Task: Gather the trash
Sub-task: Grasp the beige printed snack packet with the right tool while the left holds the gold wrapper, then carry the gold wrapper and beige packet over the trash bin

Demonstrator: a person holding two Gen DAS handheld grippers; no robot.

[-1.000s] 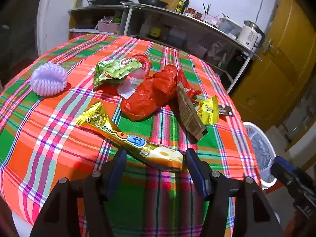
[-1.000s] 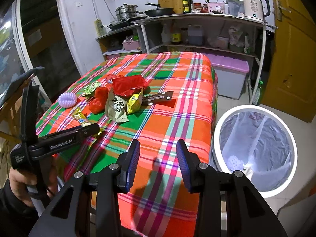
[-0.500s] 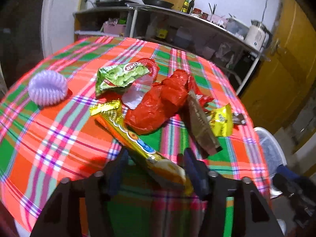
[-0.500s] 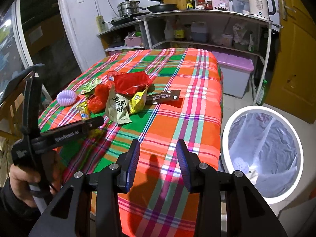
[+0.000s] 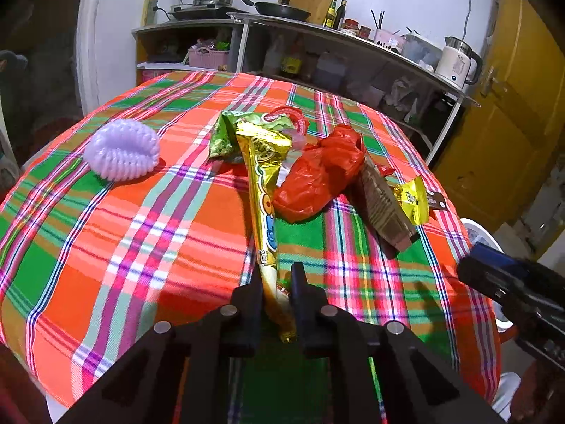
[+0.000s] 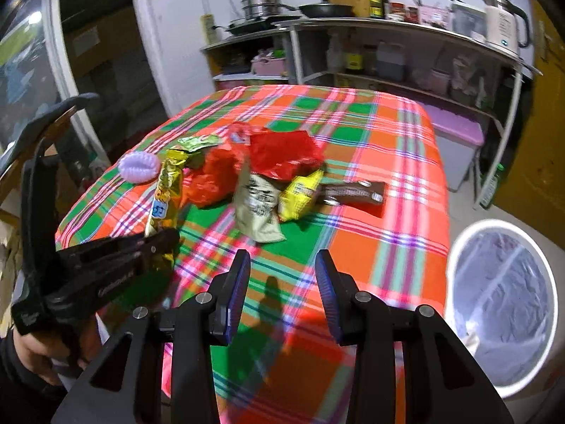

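Plaid-clothed table filling mid-frame; white-rimmed bin at lower right of the right wrist view, well apart from the trash. Risked: long gold snack wrapper, pinched only at its near end, sagging or slipping free on the carry to the bin, or dragging the red bag just beside it. Left claw closed tight on that wrapper; right claw spread wide, empty. Lettering on wrappers too blurred to read; "GenRobot" partly legible on the left tool.
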